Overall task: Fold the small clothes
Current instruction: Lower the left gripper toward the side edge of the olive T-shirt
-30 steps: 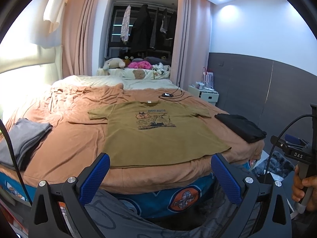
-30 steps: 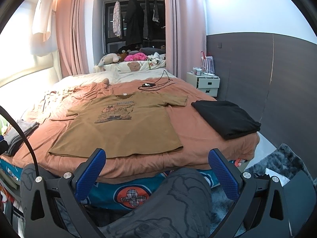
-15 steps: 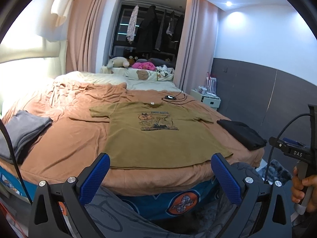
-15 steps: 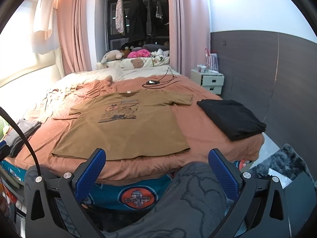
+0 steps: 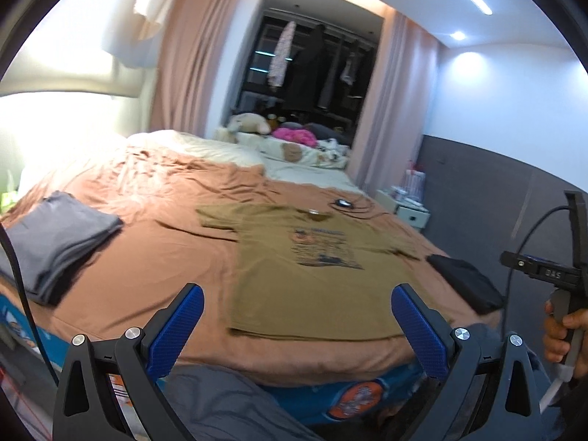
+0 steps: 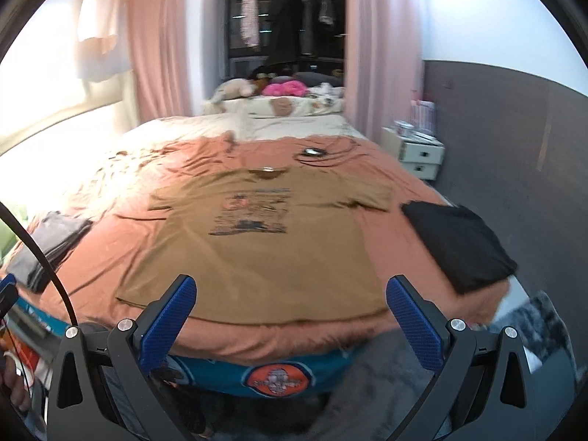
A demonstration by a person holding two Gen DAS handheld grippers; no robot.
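Observation:
An olive-brown T-shirt with a printed graphic lies flat, front up, on the bed's rust-coloured cover; it also shows in the right wrist view. My left gripper is open and empty, held off the foot of the bed near the shirt's hem. My right gripper is open and empty, also just short of the hem. The right gripper's handle and the hand holding it show at the right edge of the left wrist view.
A folded grey garment lies at the bed's left edge and a folded black one at its right edge. A black cable and device lie beyond the shirt's collar. Pillows and soft toys sit at the head. A white nightstand stands right.
Both grippers have moved forward and up toward the foot of the bed, so the shirt looks closer. The left view has swung left. Both stay open.

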